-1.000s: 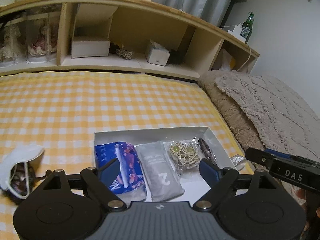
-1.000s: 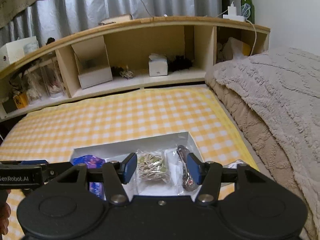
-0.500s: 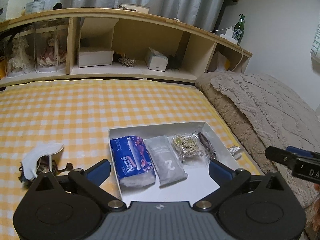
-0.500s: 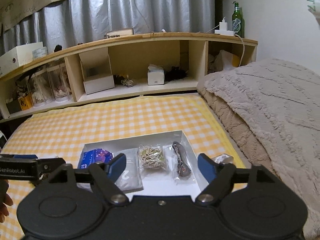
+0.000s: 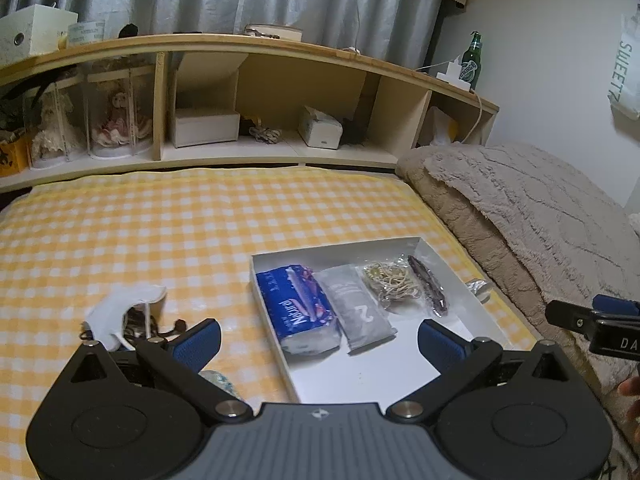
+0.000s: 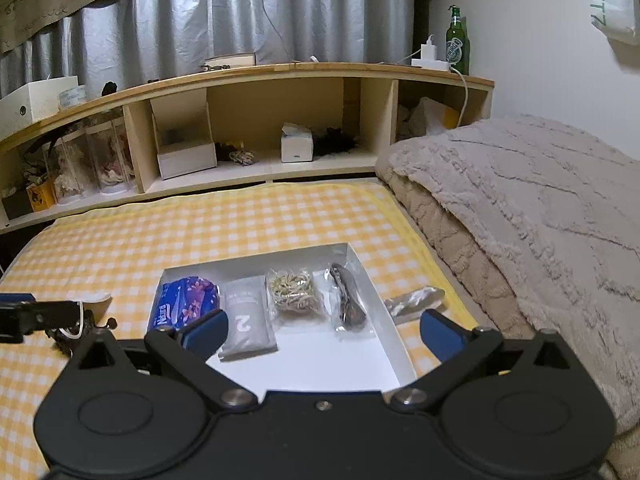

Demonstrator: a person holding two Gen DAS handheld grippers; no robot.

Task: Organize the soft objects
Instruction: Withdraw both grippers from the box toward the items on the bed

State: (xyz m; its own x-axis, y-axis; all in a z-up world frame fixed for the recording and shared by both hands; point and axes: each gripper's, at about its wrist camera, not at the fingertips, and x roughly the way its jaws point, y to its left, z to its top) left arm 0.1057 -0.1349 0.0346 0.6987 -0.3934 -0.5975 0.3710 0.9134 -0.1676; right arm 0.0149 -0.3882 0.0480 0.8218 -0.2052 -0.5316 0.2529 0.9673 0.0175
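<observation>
Four packets already lie in the white tray [image 6: 384,304], while the face mask [image 5: 120,312] and foil packet [image 6: 416,298] beside it remain out, both hand-held grippers [image 5: 316,338] [image 6: 324,332] released and empty.

Premises: a home bedroom. A bed with yellow checked sheet [image 5: 160,232] adjoins a wooden headboard shelf [image 6: 248,80]. Curtains [image 6: 224,20] hang behind.

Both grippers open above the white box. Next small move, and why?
Probably the left gripper swings left and down to the white face mask. It lies loose on the checked sheet outside the white box, which has bare floor left, and the gripper is open and holding nothing.
</observation>
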